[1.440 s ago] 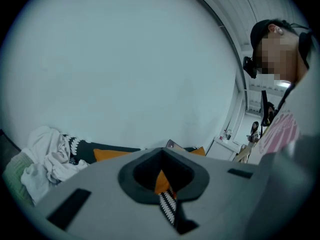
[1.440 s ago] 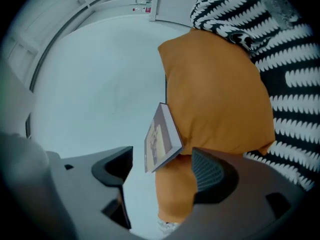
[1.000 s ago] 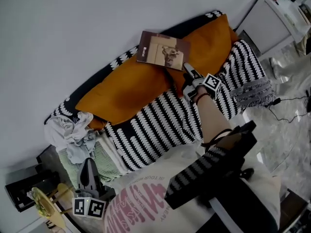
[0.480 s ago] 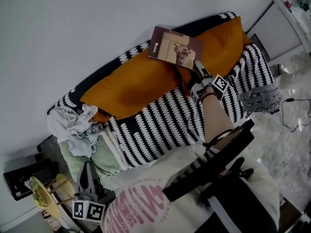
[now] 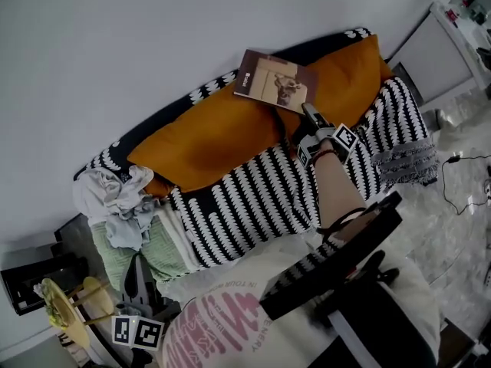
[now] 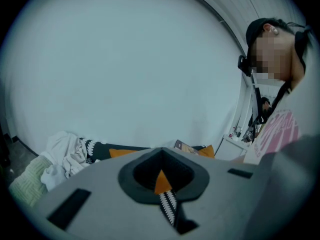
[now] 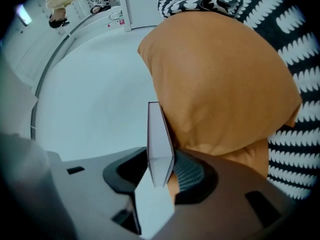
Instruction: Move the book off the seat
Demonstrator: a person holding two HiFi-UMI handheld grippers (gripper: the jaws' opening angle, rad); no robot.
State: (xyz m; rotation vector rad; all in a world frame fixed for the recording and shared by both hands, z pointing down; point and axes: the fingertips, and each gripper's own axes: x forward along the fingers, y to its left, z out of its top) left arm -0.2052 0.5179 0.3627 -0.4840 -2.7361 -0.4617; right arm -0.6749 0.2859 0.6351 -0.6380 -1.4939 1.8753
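One book (image 5: 275, 81), brown cover: lay atop the orange cushion (image 5: 207, 140) at the back of the seat (image 5: 253, 198), its far edge against the wall. It was not yet off the seat.

Right gripper (image 5: 307, 113): jaws had just been closing and pinched the book's near edge, which stood upright between them in the right gripper view.

Left gripper (image 6: 166, 201): jaws pressed together, nothing between them; held low, well apart from the book.

Stage, as judged: grasp made; lift and carry clear of the seat left to do.

Other items:
- clothes heap (image 5: 115, 202) at the seat's left end
- green blanket (image 5: 157, 251) just beside the heap
- white cabinet (image 5: 430, 52) past the seat's right end
- cable (image 5: 460, 159) on the floor

Obstructions: none seen over the book. The wall stood close behind it, so it would likely have to come toward the person. The soft cushion beneath might give under any push.
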